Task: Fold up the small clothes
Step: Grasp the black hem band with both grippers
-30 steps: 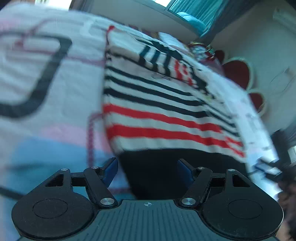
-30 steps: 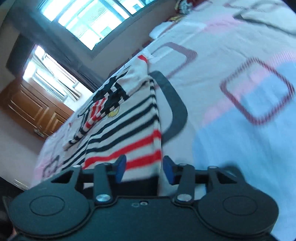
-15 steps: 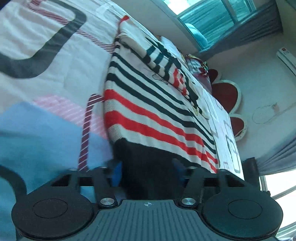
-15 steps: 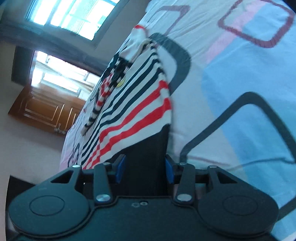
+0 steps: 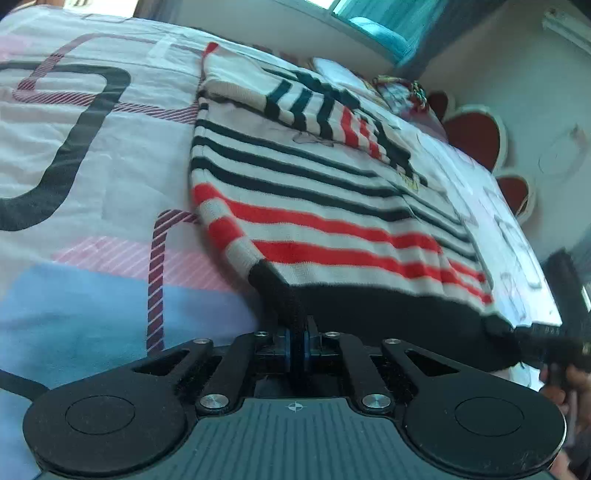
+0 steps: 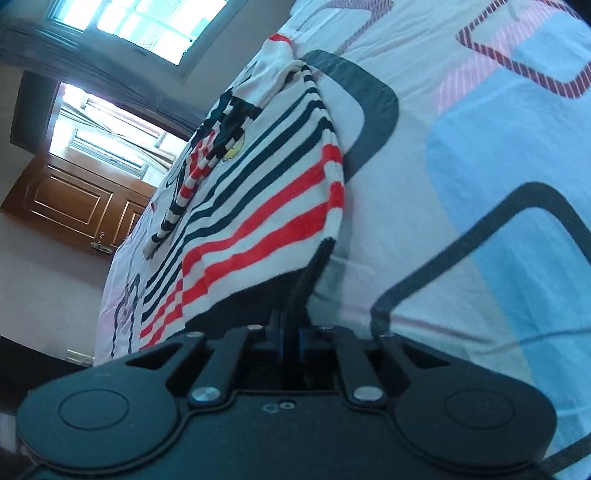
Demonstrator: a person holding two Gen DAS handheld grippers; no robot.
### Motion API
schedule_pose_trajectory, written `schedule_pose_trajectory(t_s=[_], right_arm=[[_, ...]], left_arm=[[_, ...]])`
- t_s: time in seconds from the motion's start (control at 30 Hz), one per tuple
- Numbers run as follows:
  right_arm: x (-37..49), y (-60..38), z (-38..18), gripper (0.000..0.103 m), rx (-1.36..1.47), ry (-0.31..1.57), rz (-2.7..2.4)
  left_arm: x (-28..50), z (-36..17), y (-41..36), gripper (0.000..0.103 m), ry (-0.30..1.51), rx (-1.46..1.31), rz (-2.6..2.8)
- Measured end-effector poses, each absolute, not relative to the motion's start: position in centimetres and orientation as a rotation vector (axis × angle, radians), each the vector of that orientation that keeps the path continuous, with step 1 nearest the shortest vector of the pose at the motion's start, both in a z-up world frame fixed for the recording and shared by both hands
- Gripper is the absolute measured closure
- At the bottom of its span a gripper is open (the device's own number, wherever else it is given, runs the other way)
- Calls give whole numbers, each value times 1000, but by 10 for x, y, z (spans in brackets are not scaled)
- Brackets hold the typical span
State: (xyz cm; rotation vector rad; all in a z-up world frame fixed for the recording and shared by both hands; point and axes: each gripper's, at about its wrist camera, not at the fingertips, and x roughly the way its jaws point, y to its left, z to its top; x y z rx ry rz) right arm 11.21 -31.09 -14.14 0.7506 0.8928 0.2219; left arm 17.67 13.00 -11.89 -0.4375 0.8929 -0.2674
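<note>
A small striped knit sweater (image 5: pixel 332 206), white with red and navy stripes and a black hem band, lies on a patterned bed sheet (image 5: pixel 92 155). Its sleeves are folded across the chest. My left gripper (image 5: pixel 297 345) is shut on the near left corner of the black hem and lifts it slightly. My right gripper (image 6: pixel 290 338) is shut on the other corner of the black hem; the sweater (image 6: pixel 258 206) stretches away from it. The right gripper (image 5: pixel 546 339) also shows at the right edge of the left wrist view, holding the hem.
The sheet (image 6: pixel 480 147) has blue, pink and white blocks with dark rounded outlines. A red and white headboard (image 5: pixel 476 136) and a bundle of cloth (image 5: pixel 402 92) stand beyond the sweater. A wooden cabinet (image 6: pixel 74 206) and windows (image 6: pixel 140 26) are across the room.
Both grippers have closed from open onto the black hem corners. The hem corners are now pinched and raised slightly off the sheet.
</note>
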Motion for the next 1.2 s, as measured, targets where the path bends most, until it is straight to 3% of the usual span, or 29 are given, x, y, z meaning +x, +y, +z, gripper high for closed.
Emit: schedule_pose_trajectory(t_s=[0.23, 0.33, 0.47, 0.83, 0.97, 1.2], right_arm=[[92, -323, -86, 97, 711, 696, 281], [81, -331, -96, 97, 762, 671, 309], [90, -336, -148, 97, 776, 833, 191], [105, -330, -129, 97, 744, 821, 252], [96, -322, -134, 82, 730, 853, 233], [87, -330, -148, 82, 850, 856, 243]], left_arm=[[144, -95, 167, 97, 662, -611, -310], [137, -123, 169, 97, 717, -633, -266], [134, -148, 168, 98, 774, -691, -229], [139, -146, 164, 97, 796, -688, -240], [132, -154, 168, 97, 806, -723, -243], [141, -165, 167, 97, 845, -815, -308]])
